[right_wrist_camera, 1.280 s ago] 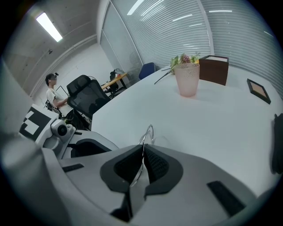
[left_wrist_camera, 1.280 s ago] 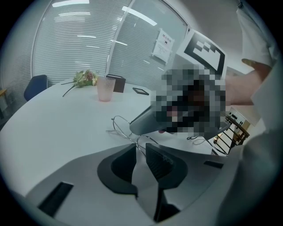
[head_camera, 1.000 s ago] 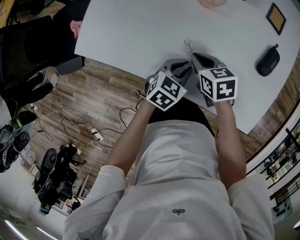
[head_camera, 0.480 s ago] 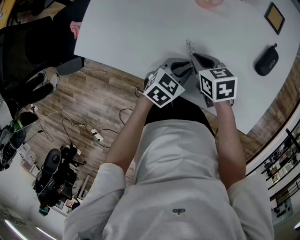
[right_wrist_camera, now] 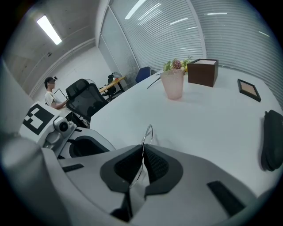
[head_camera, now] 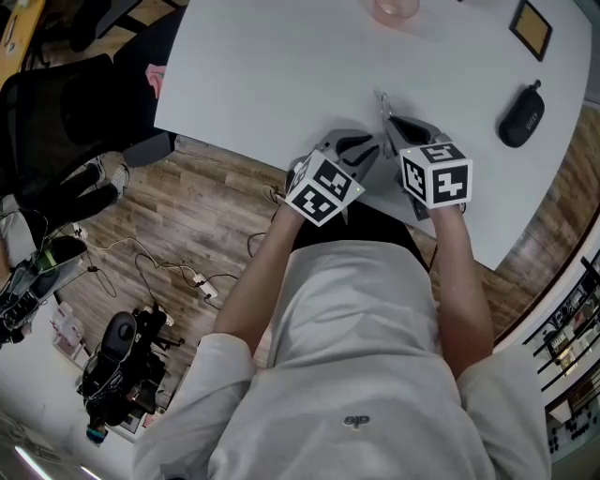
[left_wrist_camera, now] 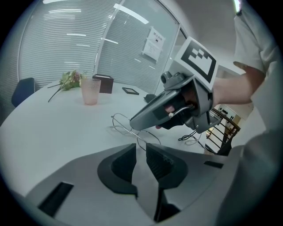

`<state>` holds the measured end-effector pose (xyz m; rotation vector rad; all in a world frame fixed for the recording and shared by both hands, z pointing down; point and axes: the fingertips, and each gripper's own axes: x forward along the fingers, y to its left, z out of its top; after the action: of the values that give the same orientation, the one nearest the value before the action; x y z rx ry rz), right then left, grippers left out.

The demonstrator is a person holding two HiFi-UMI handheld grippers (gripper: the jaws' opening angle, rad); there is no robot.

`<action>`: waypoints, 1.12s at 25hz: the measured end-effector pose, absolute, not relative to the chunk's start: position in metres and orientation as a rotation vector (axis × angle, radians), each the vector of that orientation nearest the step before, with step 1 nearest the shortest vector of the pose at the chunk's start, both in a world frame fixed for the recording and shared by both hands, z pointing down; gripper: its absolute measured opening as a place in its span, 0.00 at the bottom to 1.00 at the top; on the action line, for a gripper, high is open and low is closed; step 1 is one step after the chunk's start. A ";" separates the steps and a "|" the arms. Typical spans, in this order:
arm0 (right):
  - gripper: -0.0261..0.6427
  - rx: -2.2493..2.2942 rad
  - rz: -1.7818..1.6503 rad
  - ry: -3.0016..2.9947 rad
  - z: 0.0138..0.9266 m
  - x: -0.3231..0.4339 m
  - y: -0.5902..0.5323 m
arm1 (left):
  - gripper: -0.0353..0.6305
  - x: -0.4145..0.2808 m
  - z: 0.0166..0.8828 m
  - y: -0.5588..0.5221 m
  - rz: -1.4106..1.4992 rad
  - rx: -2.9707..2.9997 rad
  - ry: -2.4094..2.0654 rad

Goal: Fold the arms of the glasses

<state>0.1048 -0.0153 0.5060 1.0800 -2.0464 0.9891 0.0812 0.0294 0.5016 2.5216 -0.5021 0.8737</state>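
A broad white counter (head_camera: pixel 281 66) fills the scene, slatted blinds (left_wrist_camera: pixel 57 48) curving behind it and a wood floor (head_camera: pixel 197 206) below its near edge. Out at the far end stand a pink cup (right_wrist_camera: pixel 172 84), a brown box (right_wrist_camera: pixel 202 72) and a sprig of flowers (left_wrist_camera: pixel 68 79); a small framed picture (head_camera: pixel 530 28) lies flat, and a black case (head_camera: pixel 521 117) rests well off to the right. Now to the action: the wire-framed glasses (left_wrist_camera: pixel 132 131) sit near the front edge of the counter, right between the two tools. The right claw (right_wrist_camera: pixel 143 148) is clamped tight on the glasses, its pads pinched together on the thin metal wire, and one round rim pokes up just past the tips. The left claw (left_wrist_camera: pixel 140 148) points in from the other side, its jaws standing a narrow gap apart; the wire curves close in front of the tips, and the pads are not pressing on it. Both marker cubes face up toward the head camera, side by side. A black office chair (right_wrist_camera: pixel 86 101) stands off beyond the left corner, with a person (right_wrist_camera: pixel 51 95) seated behind it.
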 end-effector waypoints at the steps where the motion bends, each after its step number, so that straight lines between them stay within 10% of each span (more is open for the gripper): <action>1: 0.07 1.090 0.985 -2.043 0.505 0.109 -0.015 | 0.17 0.082 0.499 0.029 0.876 2.525 -0.504; 28: 0.07 1.274 0.942 -1.875 0.508 0.131 0.007 | 0.11 0.057 0.464 0.010 0.891 2.624 -0.426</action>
<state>0.1309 0.0069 0.5077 1.2738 -1.8754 0.9422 0.0567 0.0095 0.4643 2.6240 -0.4262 0.8911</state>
